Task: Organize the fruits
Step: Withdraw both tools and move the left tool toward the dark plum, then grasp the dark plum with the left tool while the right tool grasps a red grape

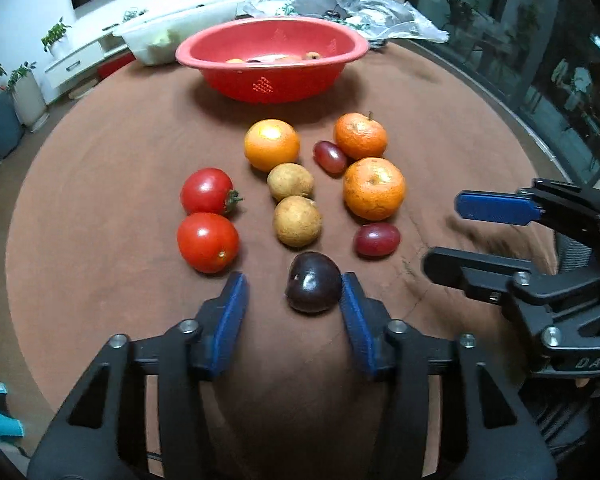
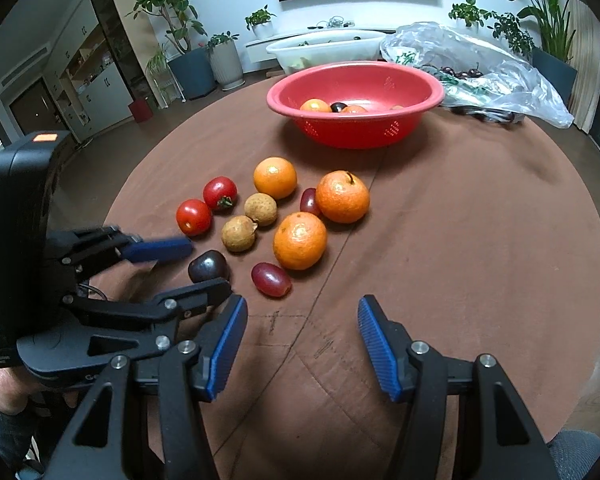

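Note:
A dark cherry (image 1: 314, 282) lies on the brown tablecloth between the fingers of my left gripper (image 1: 294, 288). The right pad (image 1: 350, 300) touches it, while the left pad (image 1: 236, 304) stands well clear, so the jaws are open around it. Beyond it lie two tomatoes (image 1: 207, 220), two longans (image 1: 294, 204), three mandarins (image 1: 374, 188) and two red grapes (image 1: 377, 239). My right gripper (image 2: 302, 320) is open over bare cloth with nothing between its fingers, to the right of the cherry (image 2: 208, 266) and just in front of a grape (image 2: 271, 279).
A red colander bowl (image 2: 356, 130) with a few fruits inside stands at the back of the round table. Behind it are a white tub (image 2: 324, 46) and a clear plastic bag (image 2: 480, 68) with dark cherries. Brown cloth (image 2: 480, 240) lies to the right of the fruits.

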Available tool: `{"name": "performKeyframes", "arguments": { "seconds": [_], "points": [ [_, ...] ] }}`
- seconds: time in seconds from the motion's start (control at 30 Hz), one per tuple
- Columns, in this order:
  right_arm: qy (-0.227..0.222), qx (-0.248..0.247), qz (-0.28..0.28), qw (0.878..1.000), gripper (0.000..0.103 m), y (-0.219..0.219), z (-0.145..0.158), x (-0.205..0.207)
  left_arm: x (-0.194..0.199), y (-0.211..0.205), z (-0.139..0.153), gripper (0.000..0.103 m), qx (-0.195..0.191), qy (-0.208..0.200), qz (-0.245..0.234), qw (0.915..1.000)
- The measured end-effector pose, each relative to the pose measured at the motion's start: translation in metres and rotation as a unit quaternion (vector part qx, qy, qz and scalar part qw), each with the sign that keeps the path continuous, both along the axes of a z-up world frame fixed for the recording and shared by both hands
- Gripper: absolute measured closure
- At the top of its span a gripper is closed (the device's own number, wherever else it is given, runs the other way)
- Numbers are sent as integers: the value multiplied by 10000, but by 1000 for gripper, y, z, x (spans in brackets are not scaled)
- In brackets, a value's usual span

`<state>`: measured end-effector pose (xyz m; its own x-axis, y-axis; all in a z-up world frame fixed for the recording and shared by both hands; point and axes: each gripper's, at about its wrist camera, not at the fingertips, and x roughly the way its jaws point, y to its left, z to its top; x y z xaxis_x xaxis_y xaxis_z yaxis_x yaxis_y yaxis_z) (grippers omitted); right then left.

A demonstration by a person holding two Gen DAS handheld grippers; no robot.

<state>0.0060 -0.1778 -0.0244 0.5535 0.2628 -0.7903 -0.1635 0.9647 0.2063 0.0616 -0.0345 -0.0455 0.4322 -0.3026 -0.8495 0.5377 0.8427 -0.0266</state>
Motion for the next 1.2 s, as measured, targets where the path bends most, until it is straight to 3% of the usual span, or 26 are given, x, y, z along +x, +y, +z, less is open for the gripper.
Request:
{"name": "performKeyframes", "arguments": {
  "seconds": [0.1,0.23,0.5,0.8,1.0,1.2],
  "points": [
    [-18,-27,62,10000,44,2,0,2,-3,-3,1,73,-66,28,-94,9999],
    [-31,-58,201,9998,48,9,0,5,-4,6,4,77,-305,112,-39,9995],
    [33,-143,471,9988,55,25,-5,18,-8,37,20,77,-832,164,208,9962],
    [-6,-617,620,9962,58,44,-5,26,-19,50,21,77,-1036,194,243,9941],
    [0,-1268,585,9902,70,52,-10,24,-22,49,18,77,-1105,207,258,9933],
    [41,-1214,550,9911,77,51,-9,24,-23,53,18,77,-1166,201,327,9924]
  ]
}}
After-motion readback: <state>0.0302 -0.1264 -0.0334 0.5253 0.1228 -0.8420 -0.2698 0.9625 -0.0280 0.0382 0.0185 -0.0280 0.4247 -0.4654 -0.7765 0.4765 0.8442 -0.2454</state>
